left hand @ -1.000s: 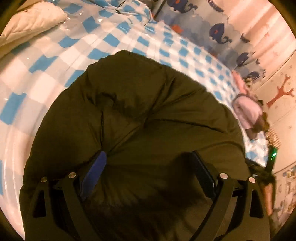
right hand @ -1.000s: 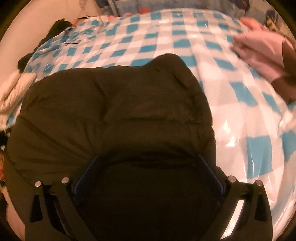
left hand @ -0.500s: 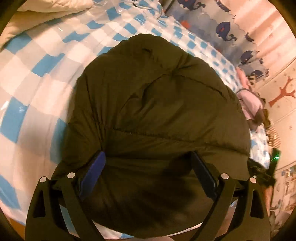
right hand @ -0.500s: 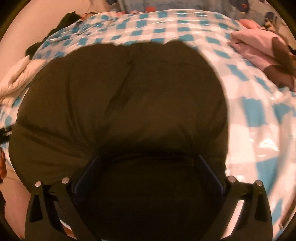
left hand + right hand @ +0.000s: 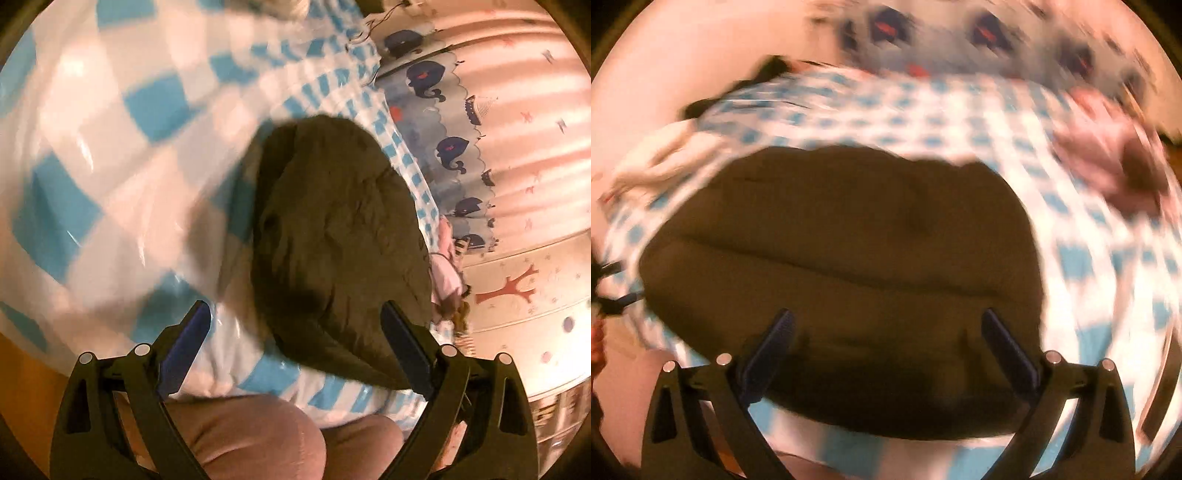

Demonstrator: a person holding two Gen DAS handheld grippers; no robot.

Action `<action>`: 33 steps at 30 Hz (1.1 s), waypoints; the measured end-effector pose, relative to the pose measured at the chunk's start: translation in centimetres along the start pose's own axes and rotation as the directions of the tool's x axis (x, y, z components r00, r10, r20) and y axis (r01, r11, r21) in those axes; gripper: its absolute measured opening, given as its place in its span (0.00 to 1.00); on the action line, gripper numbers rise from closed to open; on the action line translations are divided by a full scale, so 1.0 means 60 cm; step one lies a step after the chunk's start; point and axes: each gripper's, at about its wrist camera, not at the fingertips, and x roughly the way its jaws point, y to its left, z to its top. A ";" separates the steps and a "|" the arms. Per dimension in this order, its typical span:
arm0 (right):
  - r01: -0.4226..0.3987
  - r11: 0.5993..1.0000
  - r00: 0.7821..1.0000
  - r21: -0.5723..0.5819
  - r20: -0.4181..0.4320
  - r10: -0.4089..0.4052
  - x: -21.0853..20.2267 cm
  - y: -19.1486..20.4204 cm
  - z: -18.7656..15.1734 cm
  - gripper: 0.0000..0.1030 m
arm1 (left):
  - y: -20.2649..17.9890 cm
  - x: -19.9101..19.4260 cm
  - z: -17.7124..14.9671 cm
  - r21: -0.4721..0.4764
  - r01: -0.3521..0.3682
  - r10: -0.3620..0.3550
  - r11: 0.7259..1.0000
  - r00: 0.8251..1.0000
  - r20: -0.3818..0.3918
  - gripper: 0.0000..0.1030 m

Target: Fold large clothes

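Both tools have pulled back and up off the dark olive puffy quilted jacket point(image 5: 340, 251) since half a second ago; it now lies as a folded bundle on the blue-and-white checked plastic-covered bed point(image 5: 110, 155), near its front edge. Left tool point(image 5: 295, 325) has its jaws apart, nothing between them. Right tool point(image 5: 886, 332) likewise apart, hanging above the bundle, apparently not touching. Probably released so the fold can settle. Pink clothing point(image 5: 1108, 166) sits well apart; both views motion-blurred.

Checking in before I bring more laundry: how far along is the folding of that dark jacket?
The jacket lies bundled compactly on the checkered sheet, so folding looks mostly done. Nothing is in hand: left hand-held gripper and right hand-held gripper are open. The pink garment seemingly remains.
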 end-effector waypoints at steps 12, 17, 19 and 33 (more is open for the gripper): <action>-0.111 0.985 0.992 -0.135 -0.070 0.102 0.086 0.123 0.068 0.94 | -0.011 0.140 -0.037 -0.130 0.178 -0.184 0.975 0.982 -0.036 0.87; -0.124 0.987 0.972 -0.099 -0.211 0.101 0.141 0.106 0.018 0.94 | -0.007 0.145 -0.018 -0.203 0.258 -0.249 0.945 0.966 0.069 0.87; -0.133 0.988 0.977 -0.080 -0.176 0.117 0.122 0.103 0.023 0.94 | -0.020 0.165 -0.019 -0.162 0.196 -0.193 0.967 0.981 0.032 0.89; 0.019 1.000 0.996 0.000 -0.087 -0.019 0.220 0.080 0.194 0.94 | -0.064 0.218 -0.024 -0.140 0.213 -0.199 0.967 0.974 0.107 0.91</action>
